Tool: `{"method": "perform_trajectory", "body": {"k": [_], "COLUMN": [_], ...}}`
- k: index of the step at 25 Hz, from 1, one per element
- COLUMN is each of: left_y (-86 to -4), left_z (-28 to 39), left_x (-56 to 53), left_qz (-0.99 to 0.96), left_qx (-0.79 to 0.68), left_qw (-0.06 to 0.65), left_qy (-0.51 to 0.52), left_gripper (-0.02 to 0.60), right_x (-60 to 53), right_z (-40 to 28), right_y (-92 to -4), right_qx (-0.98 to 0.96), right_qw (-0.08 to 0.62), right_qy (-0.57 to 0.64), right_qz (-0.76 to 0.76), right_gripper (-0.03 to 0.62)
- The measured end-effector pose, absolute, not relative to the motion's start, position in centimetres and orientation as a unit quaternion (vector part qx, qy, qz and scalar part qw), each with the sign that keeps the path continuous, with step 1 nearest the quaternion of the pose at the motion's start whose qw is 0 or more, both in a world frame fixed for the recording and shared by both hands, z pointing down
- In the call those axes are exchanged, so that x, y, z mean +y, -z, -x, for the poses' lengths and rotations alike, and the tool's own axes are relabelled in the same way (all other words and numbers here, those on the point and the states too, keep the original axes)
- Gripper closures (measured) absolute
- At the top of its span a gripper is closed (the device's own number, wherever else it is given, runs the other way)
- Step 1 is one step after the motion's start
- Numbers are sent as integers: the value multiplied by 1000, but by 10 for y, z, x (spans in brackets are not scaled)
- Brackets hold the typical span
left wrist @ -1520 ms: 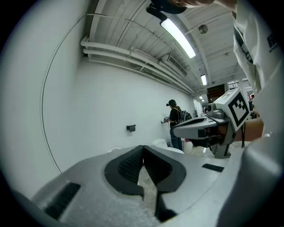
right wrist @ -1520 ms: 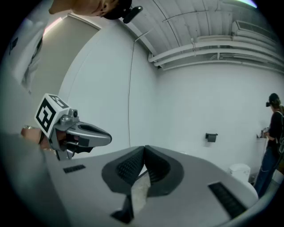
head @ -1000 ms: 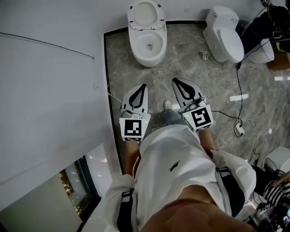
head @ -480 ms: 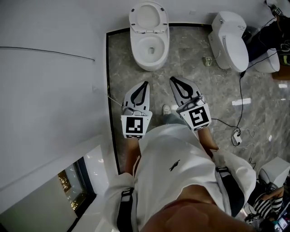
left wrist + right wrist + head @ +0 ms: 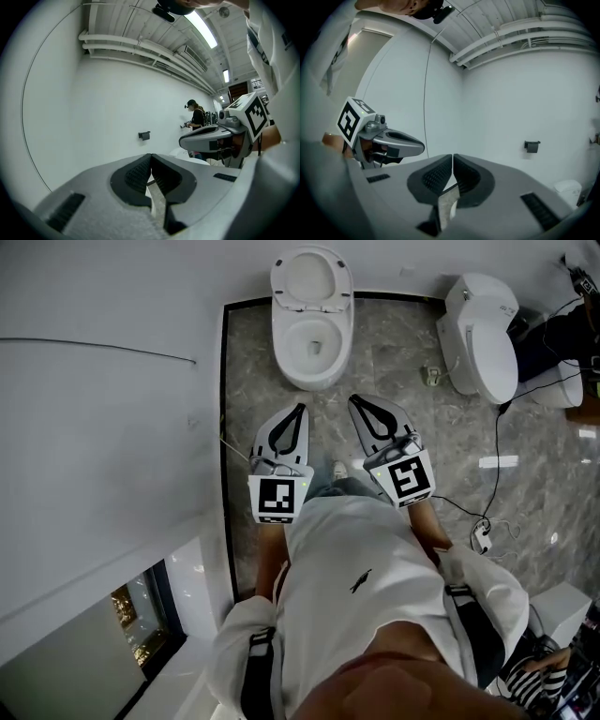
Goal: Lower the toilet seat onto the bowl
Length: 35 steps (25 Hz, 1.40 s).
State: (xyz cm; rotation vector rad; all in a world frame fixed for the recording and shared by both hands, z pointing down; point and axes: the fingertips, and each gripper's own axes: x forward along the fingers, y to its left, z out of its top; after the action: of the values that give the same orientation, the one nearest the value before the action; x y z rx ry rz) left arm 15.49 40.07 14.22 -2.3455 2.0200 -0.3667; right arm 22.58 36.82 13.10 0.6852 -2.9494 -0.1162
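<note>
Head view: white toilet [image 5: 312,371] at top centre, backed against the far wall [image 5: 112,427] and standing on the grey marble floor [image 5: 394,371]. The toilet seat [image 5: 312,276] is up, standing at the back of the bowl [image 5: 286,338]. The bowl rim is uncovered and its opening is exposed.

Left gripper [image 5: 299,410] and right gripper [image 5: 355,401] are held side by side in front of the person's white shirt [image 5: 356,587], both pointing toward the toilet. Both tips lie short of the bowl's front edge, near it but apart. Neither touches bowl or seat. The raised seat sits beyond the bowl, the farthest part of the toilet from either pair of jaws.

Left gripper view: jaws pressed together, ribbed pads meeting at the tip [image 5: 151,155], nothing pinched. The right gripper shows alongside.

Right gripper view: jaws likewise pressed together [image 5: 453,156] and empty. A sliver of marble floor and a white edge show through the slot behind the pads. A black paper holder [image 5: 531,146] is on the wall ahead.

Also in the head view: a second toilet [image 5: 483,334] to the right with its lid down, and a black cable [image 5: 497,427] running across the floor to a power strip [image 5: 481,538].
</note>
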Motion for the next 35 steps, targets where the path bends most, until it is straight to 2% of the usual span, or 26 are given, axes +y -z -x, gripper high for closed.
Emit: {"method": "perform_trajectory", "body": {"k": [16,35], "left_y": [-142,-154], "left_z": [-141,-47], "left_x": [346,266], "left_qz": [757,784], "left_qx": [644,613], "left_qw": [22,7], "left_qy": [110,103], "left_gripper": [553,554], "right_x": [316,240], "right_z": [-218,-128], "right_y": [-140,-154], "right_qx": [-967,-955], "right_qw": [59,77], "right_qy": [34,17], "right_qz": [-245,-286], "right_gripper": [563,563]}}
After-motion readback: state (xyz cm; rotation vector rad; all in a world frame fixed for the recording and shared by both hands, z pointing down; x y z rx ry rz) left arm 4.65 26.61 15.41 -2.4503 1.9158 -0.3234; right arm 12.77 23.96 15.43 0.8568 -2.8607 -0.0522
